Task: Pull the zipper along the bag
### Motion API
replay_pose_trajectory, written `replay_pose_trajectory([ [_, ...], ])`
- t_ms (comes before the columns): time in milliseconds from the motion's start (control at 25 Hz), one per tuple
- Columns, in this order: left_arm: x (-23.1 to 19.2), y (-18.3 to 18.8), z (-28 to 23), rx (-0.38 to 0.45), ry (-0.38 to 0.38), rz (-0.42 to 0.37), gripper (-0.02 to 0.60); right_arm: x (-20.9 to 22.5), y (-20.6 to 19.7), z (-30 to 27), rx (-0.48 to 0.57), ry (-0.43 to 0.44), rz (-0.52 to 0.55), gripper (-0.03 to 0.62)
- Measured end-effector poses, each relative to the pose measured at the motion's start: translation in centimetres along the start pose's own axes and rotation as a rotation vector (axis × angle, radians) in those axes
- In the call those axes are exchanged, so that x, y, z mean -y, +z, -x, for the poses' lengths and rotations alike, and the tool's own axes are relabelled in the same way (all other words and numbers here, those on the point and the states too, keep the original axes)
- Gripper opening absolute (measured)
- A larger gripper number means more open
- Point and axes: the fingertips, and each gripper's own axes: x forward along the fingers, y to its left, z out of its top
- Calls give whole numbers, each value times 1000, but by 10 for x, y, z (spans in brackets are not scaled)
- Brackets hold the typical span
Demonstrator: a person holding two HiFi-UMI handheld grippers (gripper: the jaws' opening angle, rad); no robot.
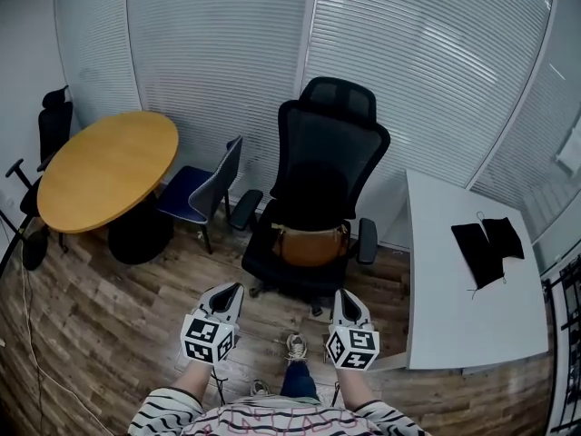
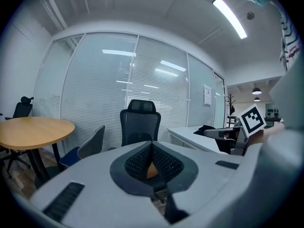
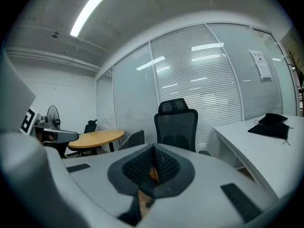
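A brown bag (image 1: pixel 310 243) lies on the seat of a black office chair (image 1: pixel 325 153) in the head view. Its zipper is too small to make out. My left gripper (image 1: pixel 229 291) and right gripper (image 1: pixel 343 296) hover side by side above the floor, short of the chair and apart from the bag. Both are shut with nothing between the pads. In the left gripper view the left gripper (image 2: pixel 151 147) points at the chair (image 2: pixel 139 122). The right gripper (image 3: pixel 153 149) faces the same chair (image 3: pixel 175 125) in the right gripper view. A brown sliver shows beyond each pair of closed jaws.
A round wooden table (image 1: pixel 104 166) stands at the left with a blue chair (image 1: pixel 201 189) beside it. A white desk (image 1: pixel 458 289) at the right carries black cloth items (image 1: pixel 486 242). Blind-covered glass walls close the back. The person's shoes (image 1: pixel 295 345) stand on the wood floor.
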Motion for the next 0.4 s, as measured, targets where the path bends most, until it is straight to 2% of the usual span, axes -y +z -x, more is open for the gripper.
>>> replay_pose_trajectory([
  [400, -3, 2, 5, 8, 30, -34, 28, -3, 3, 2, -2, 1, 25, 29],
])
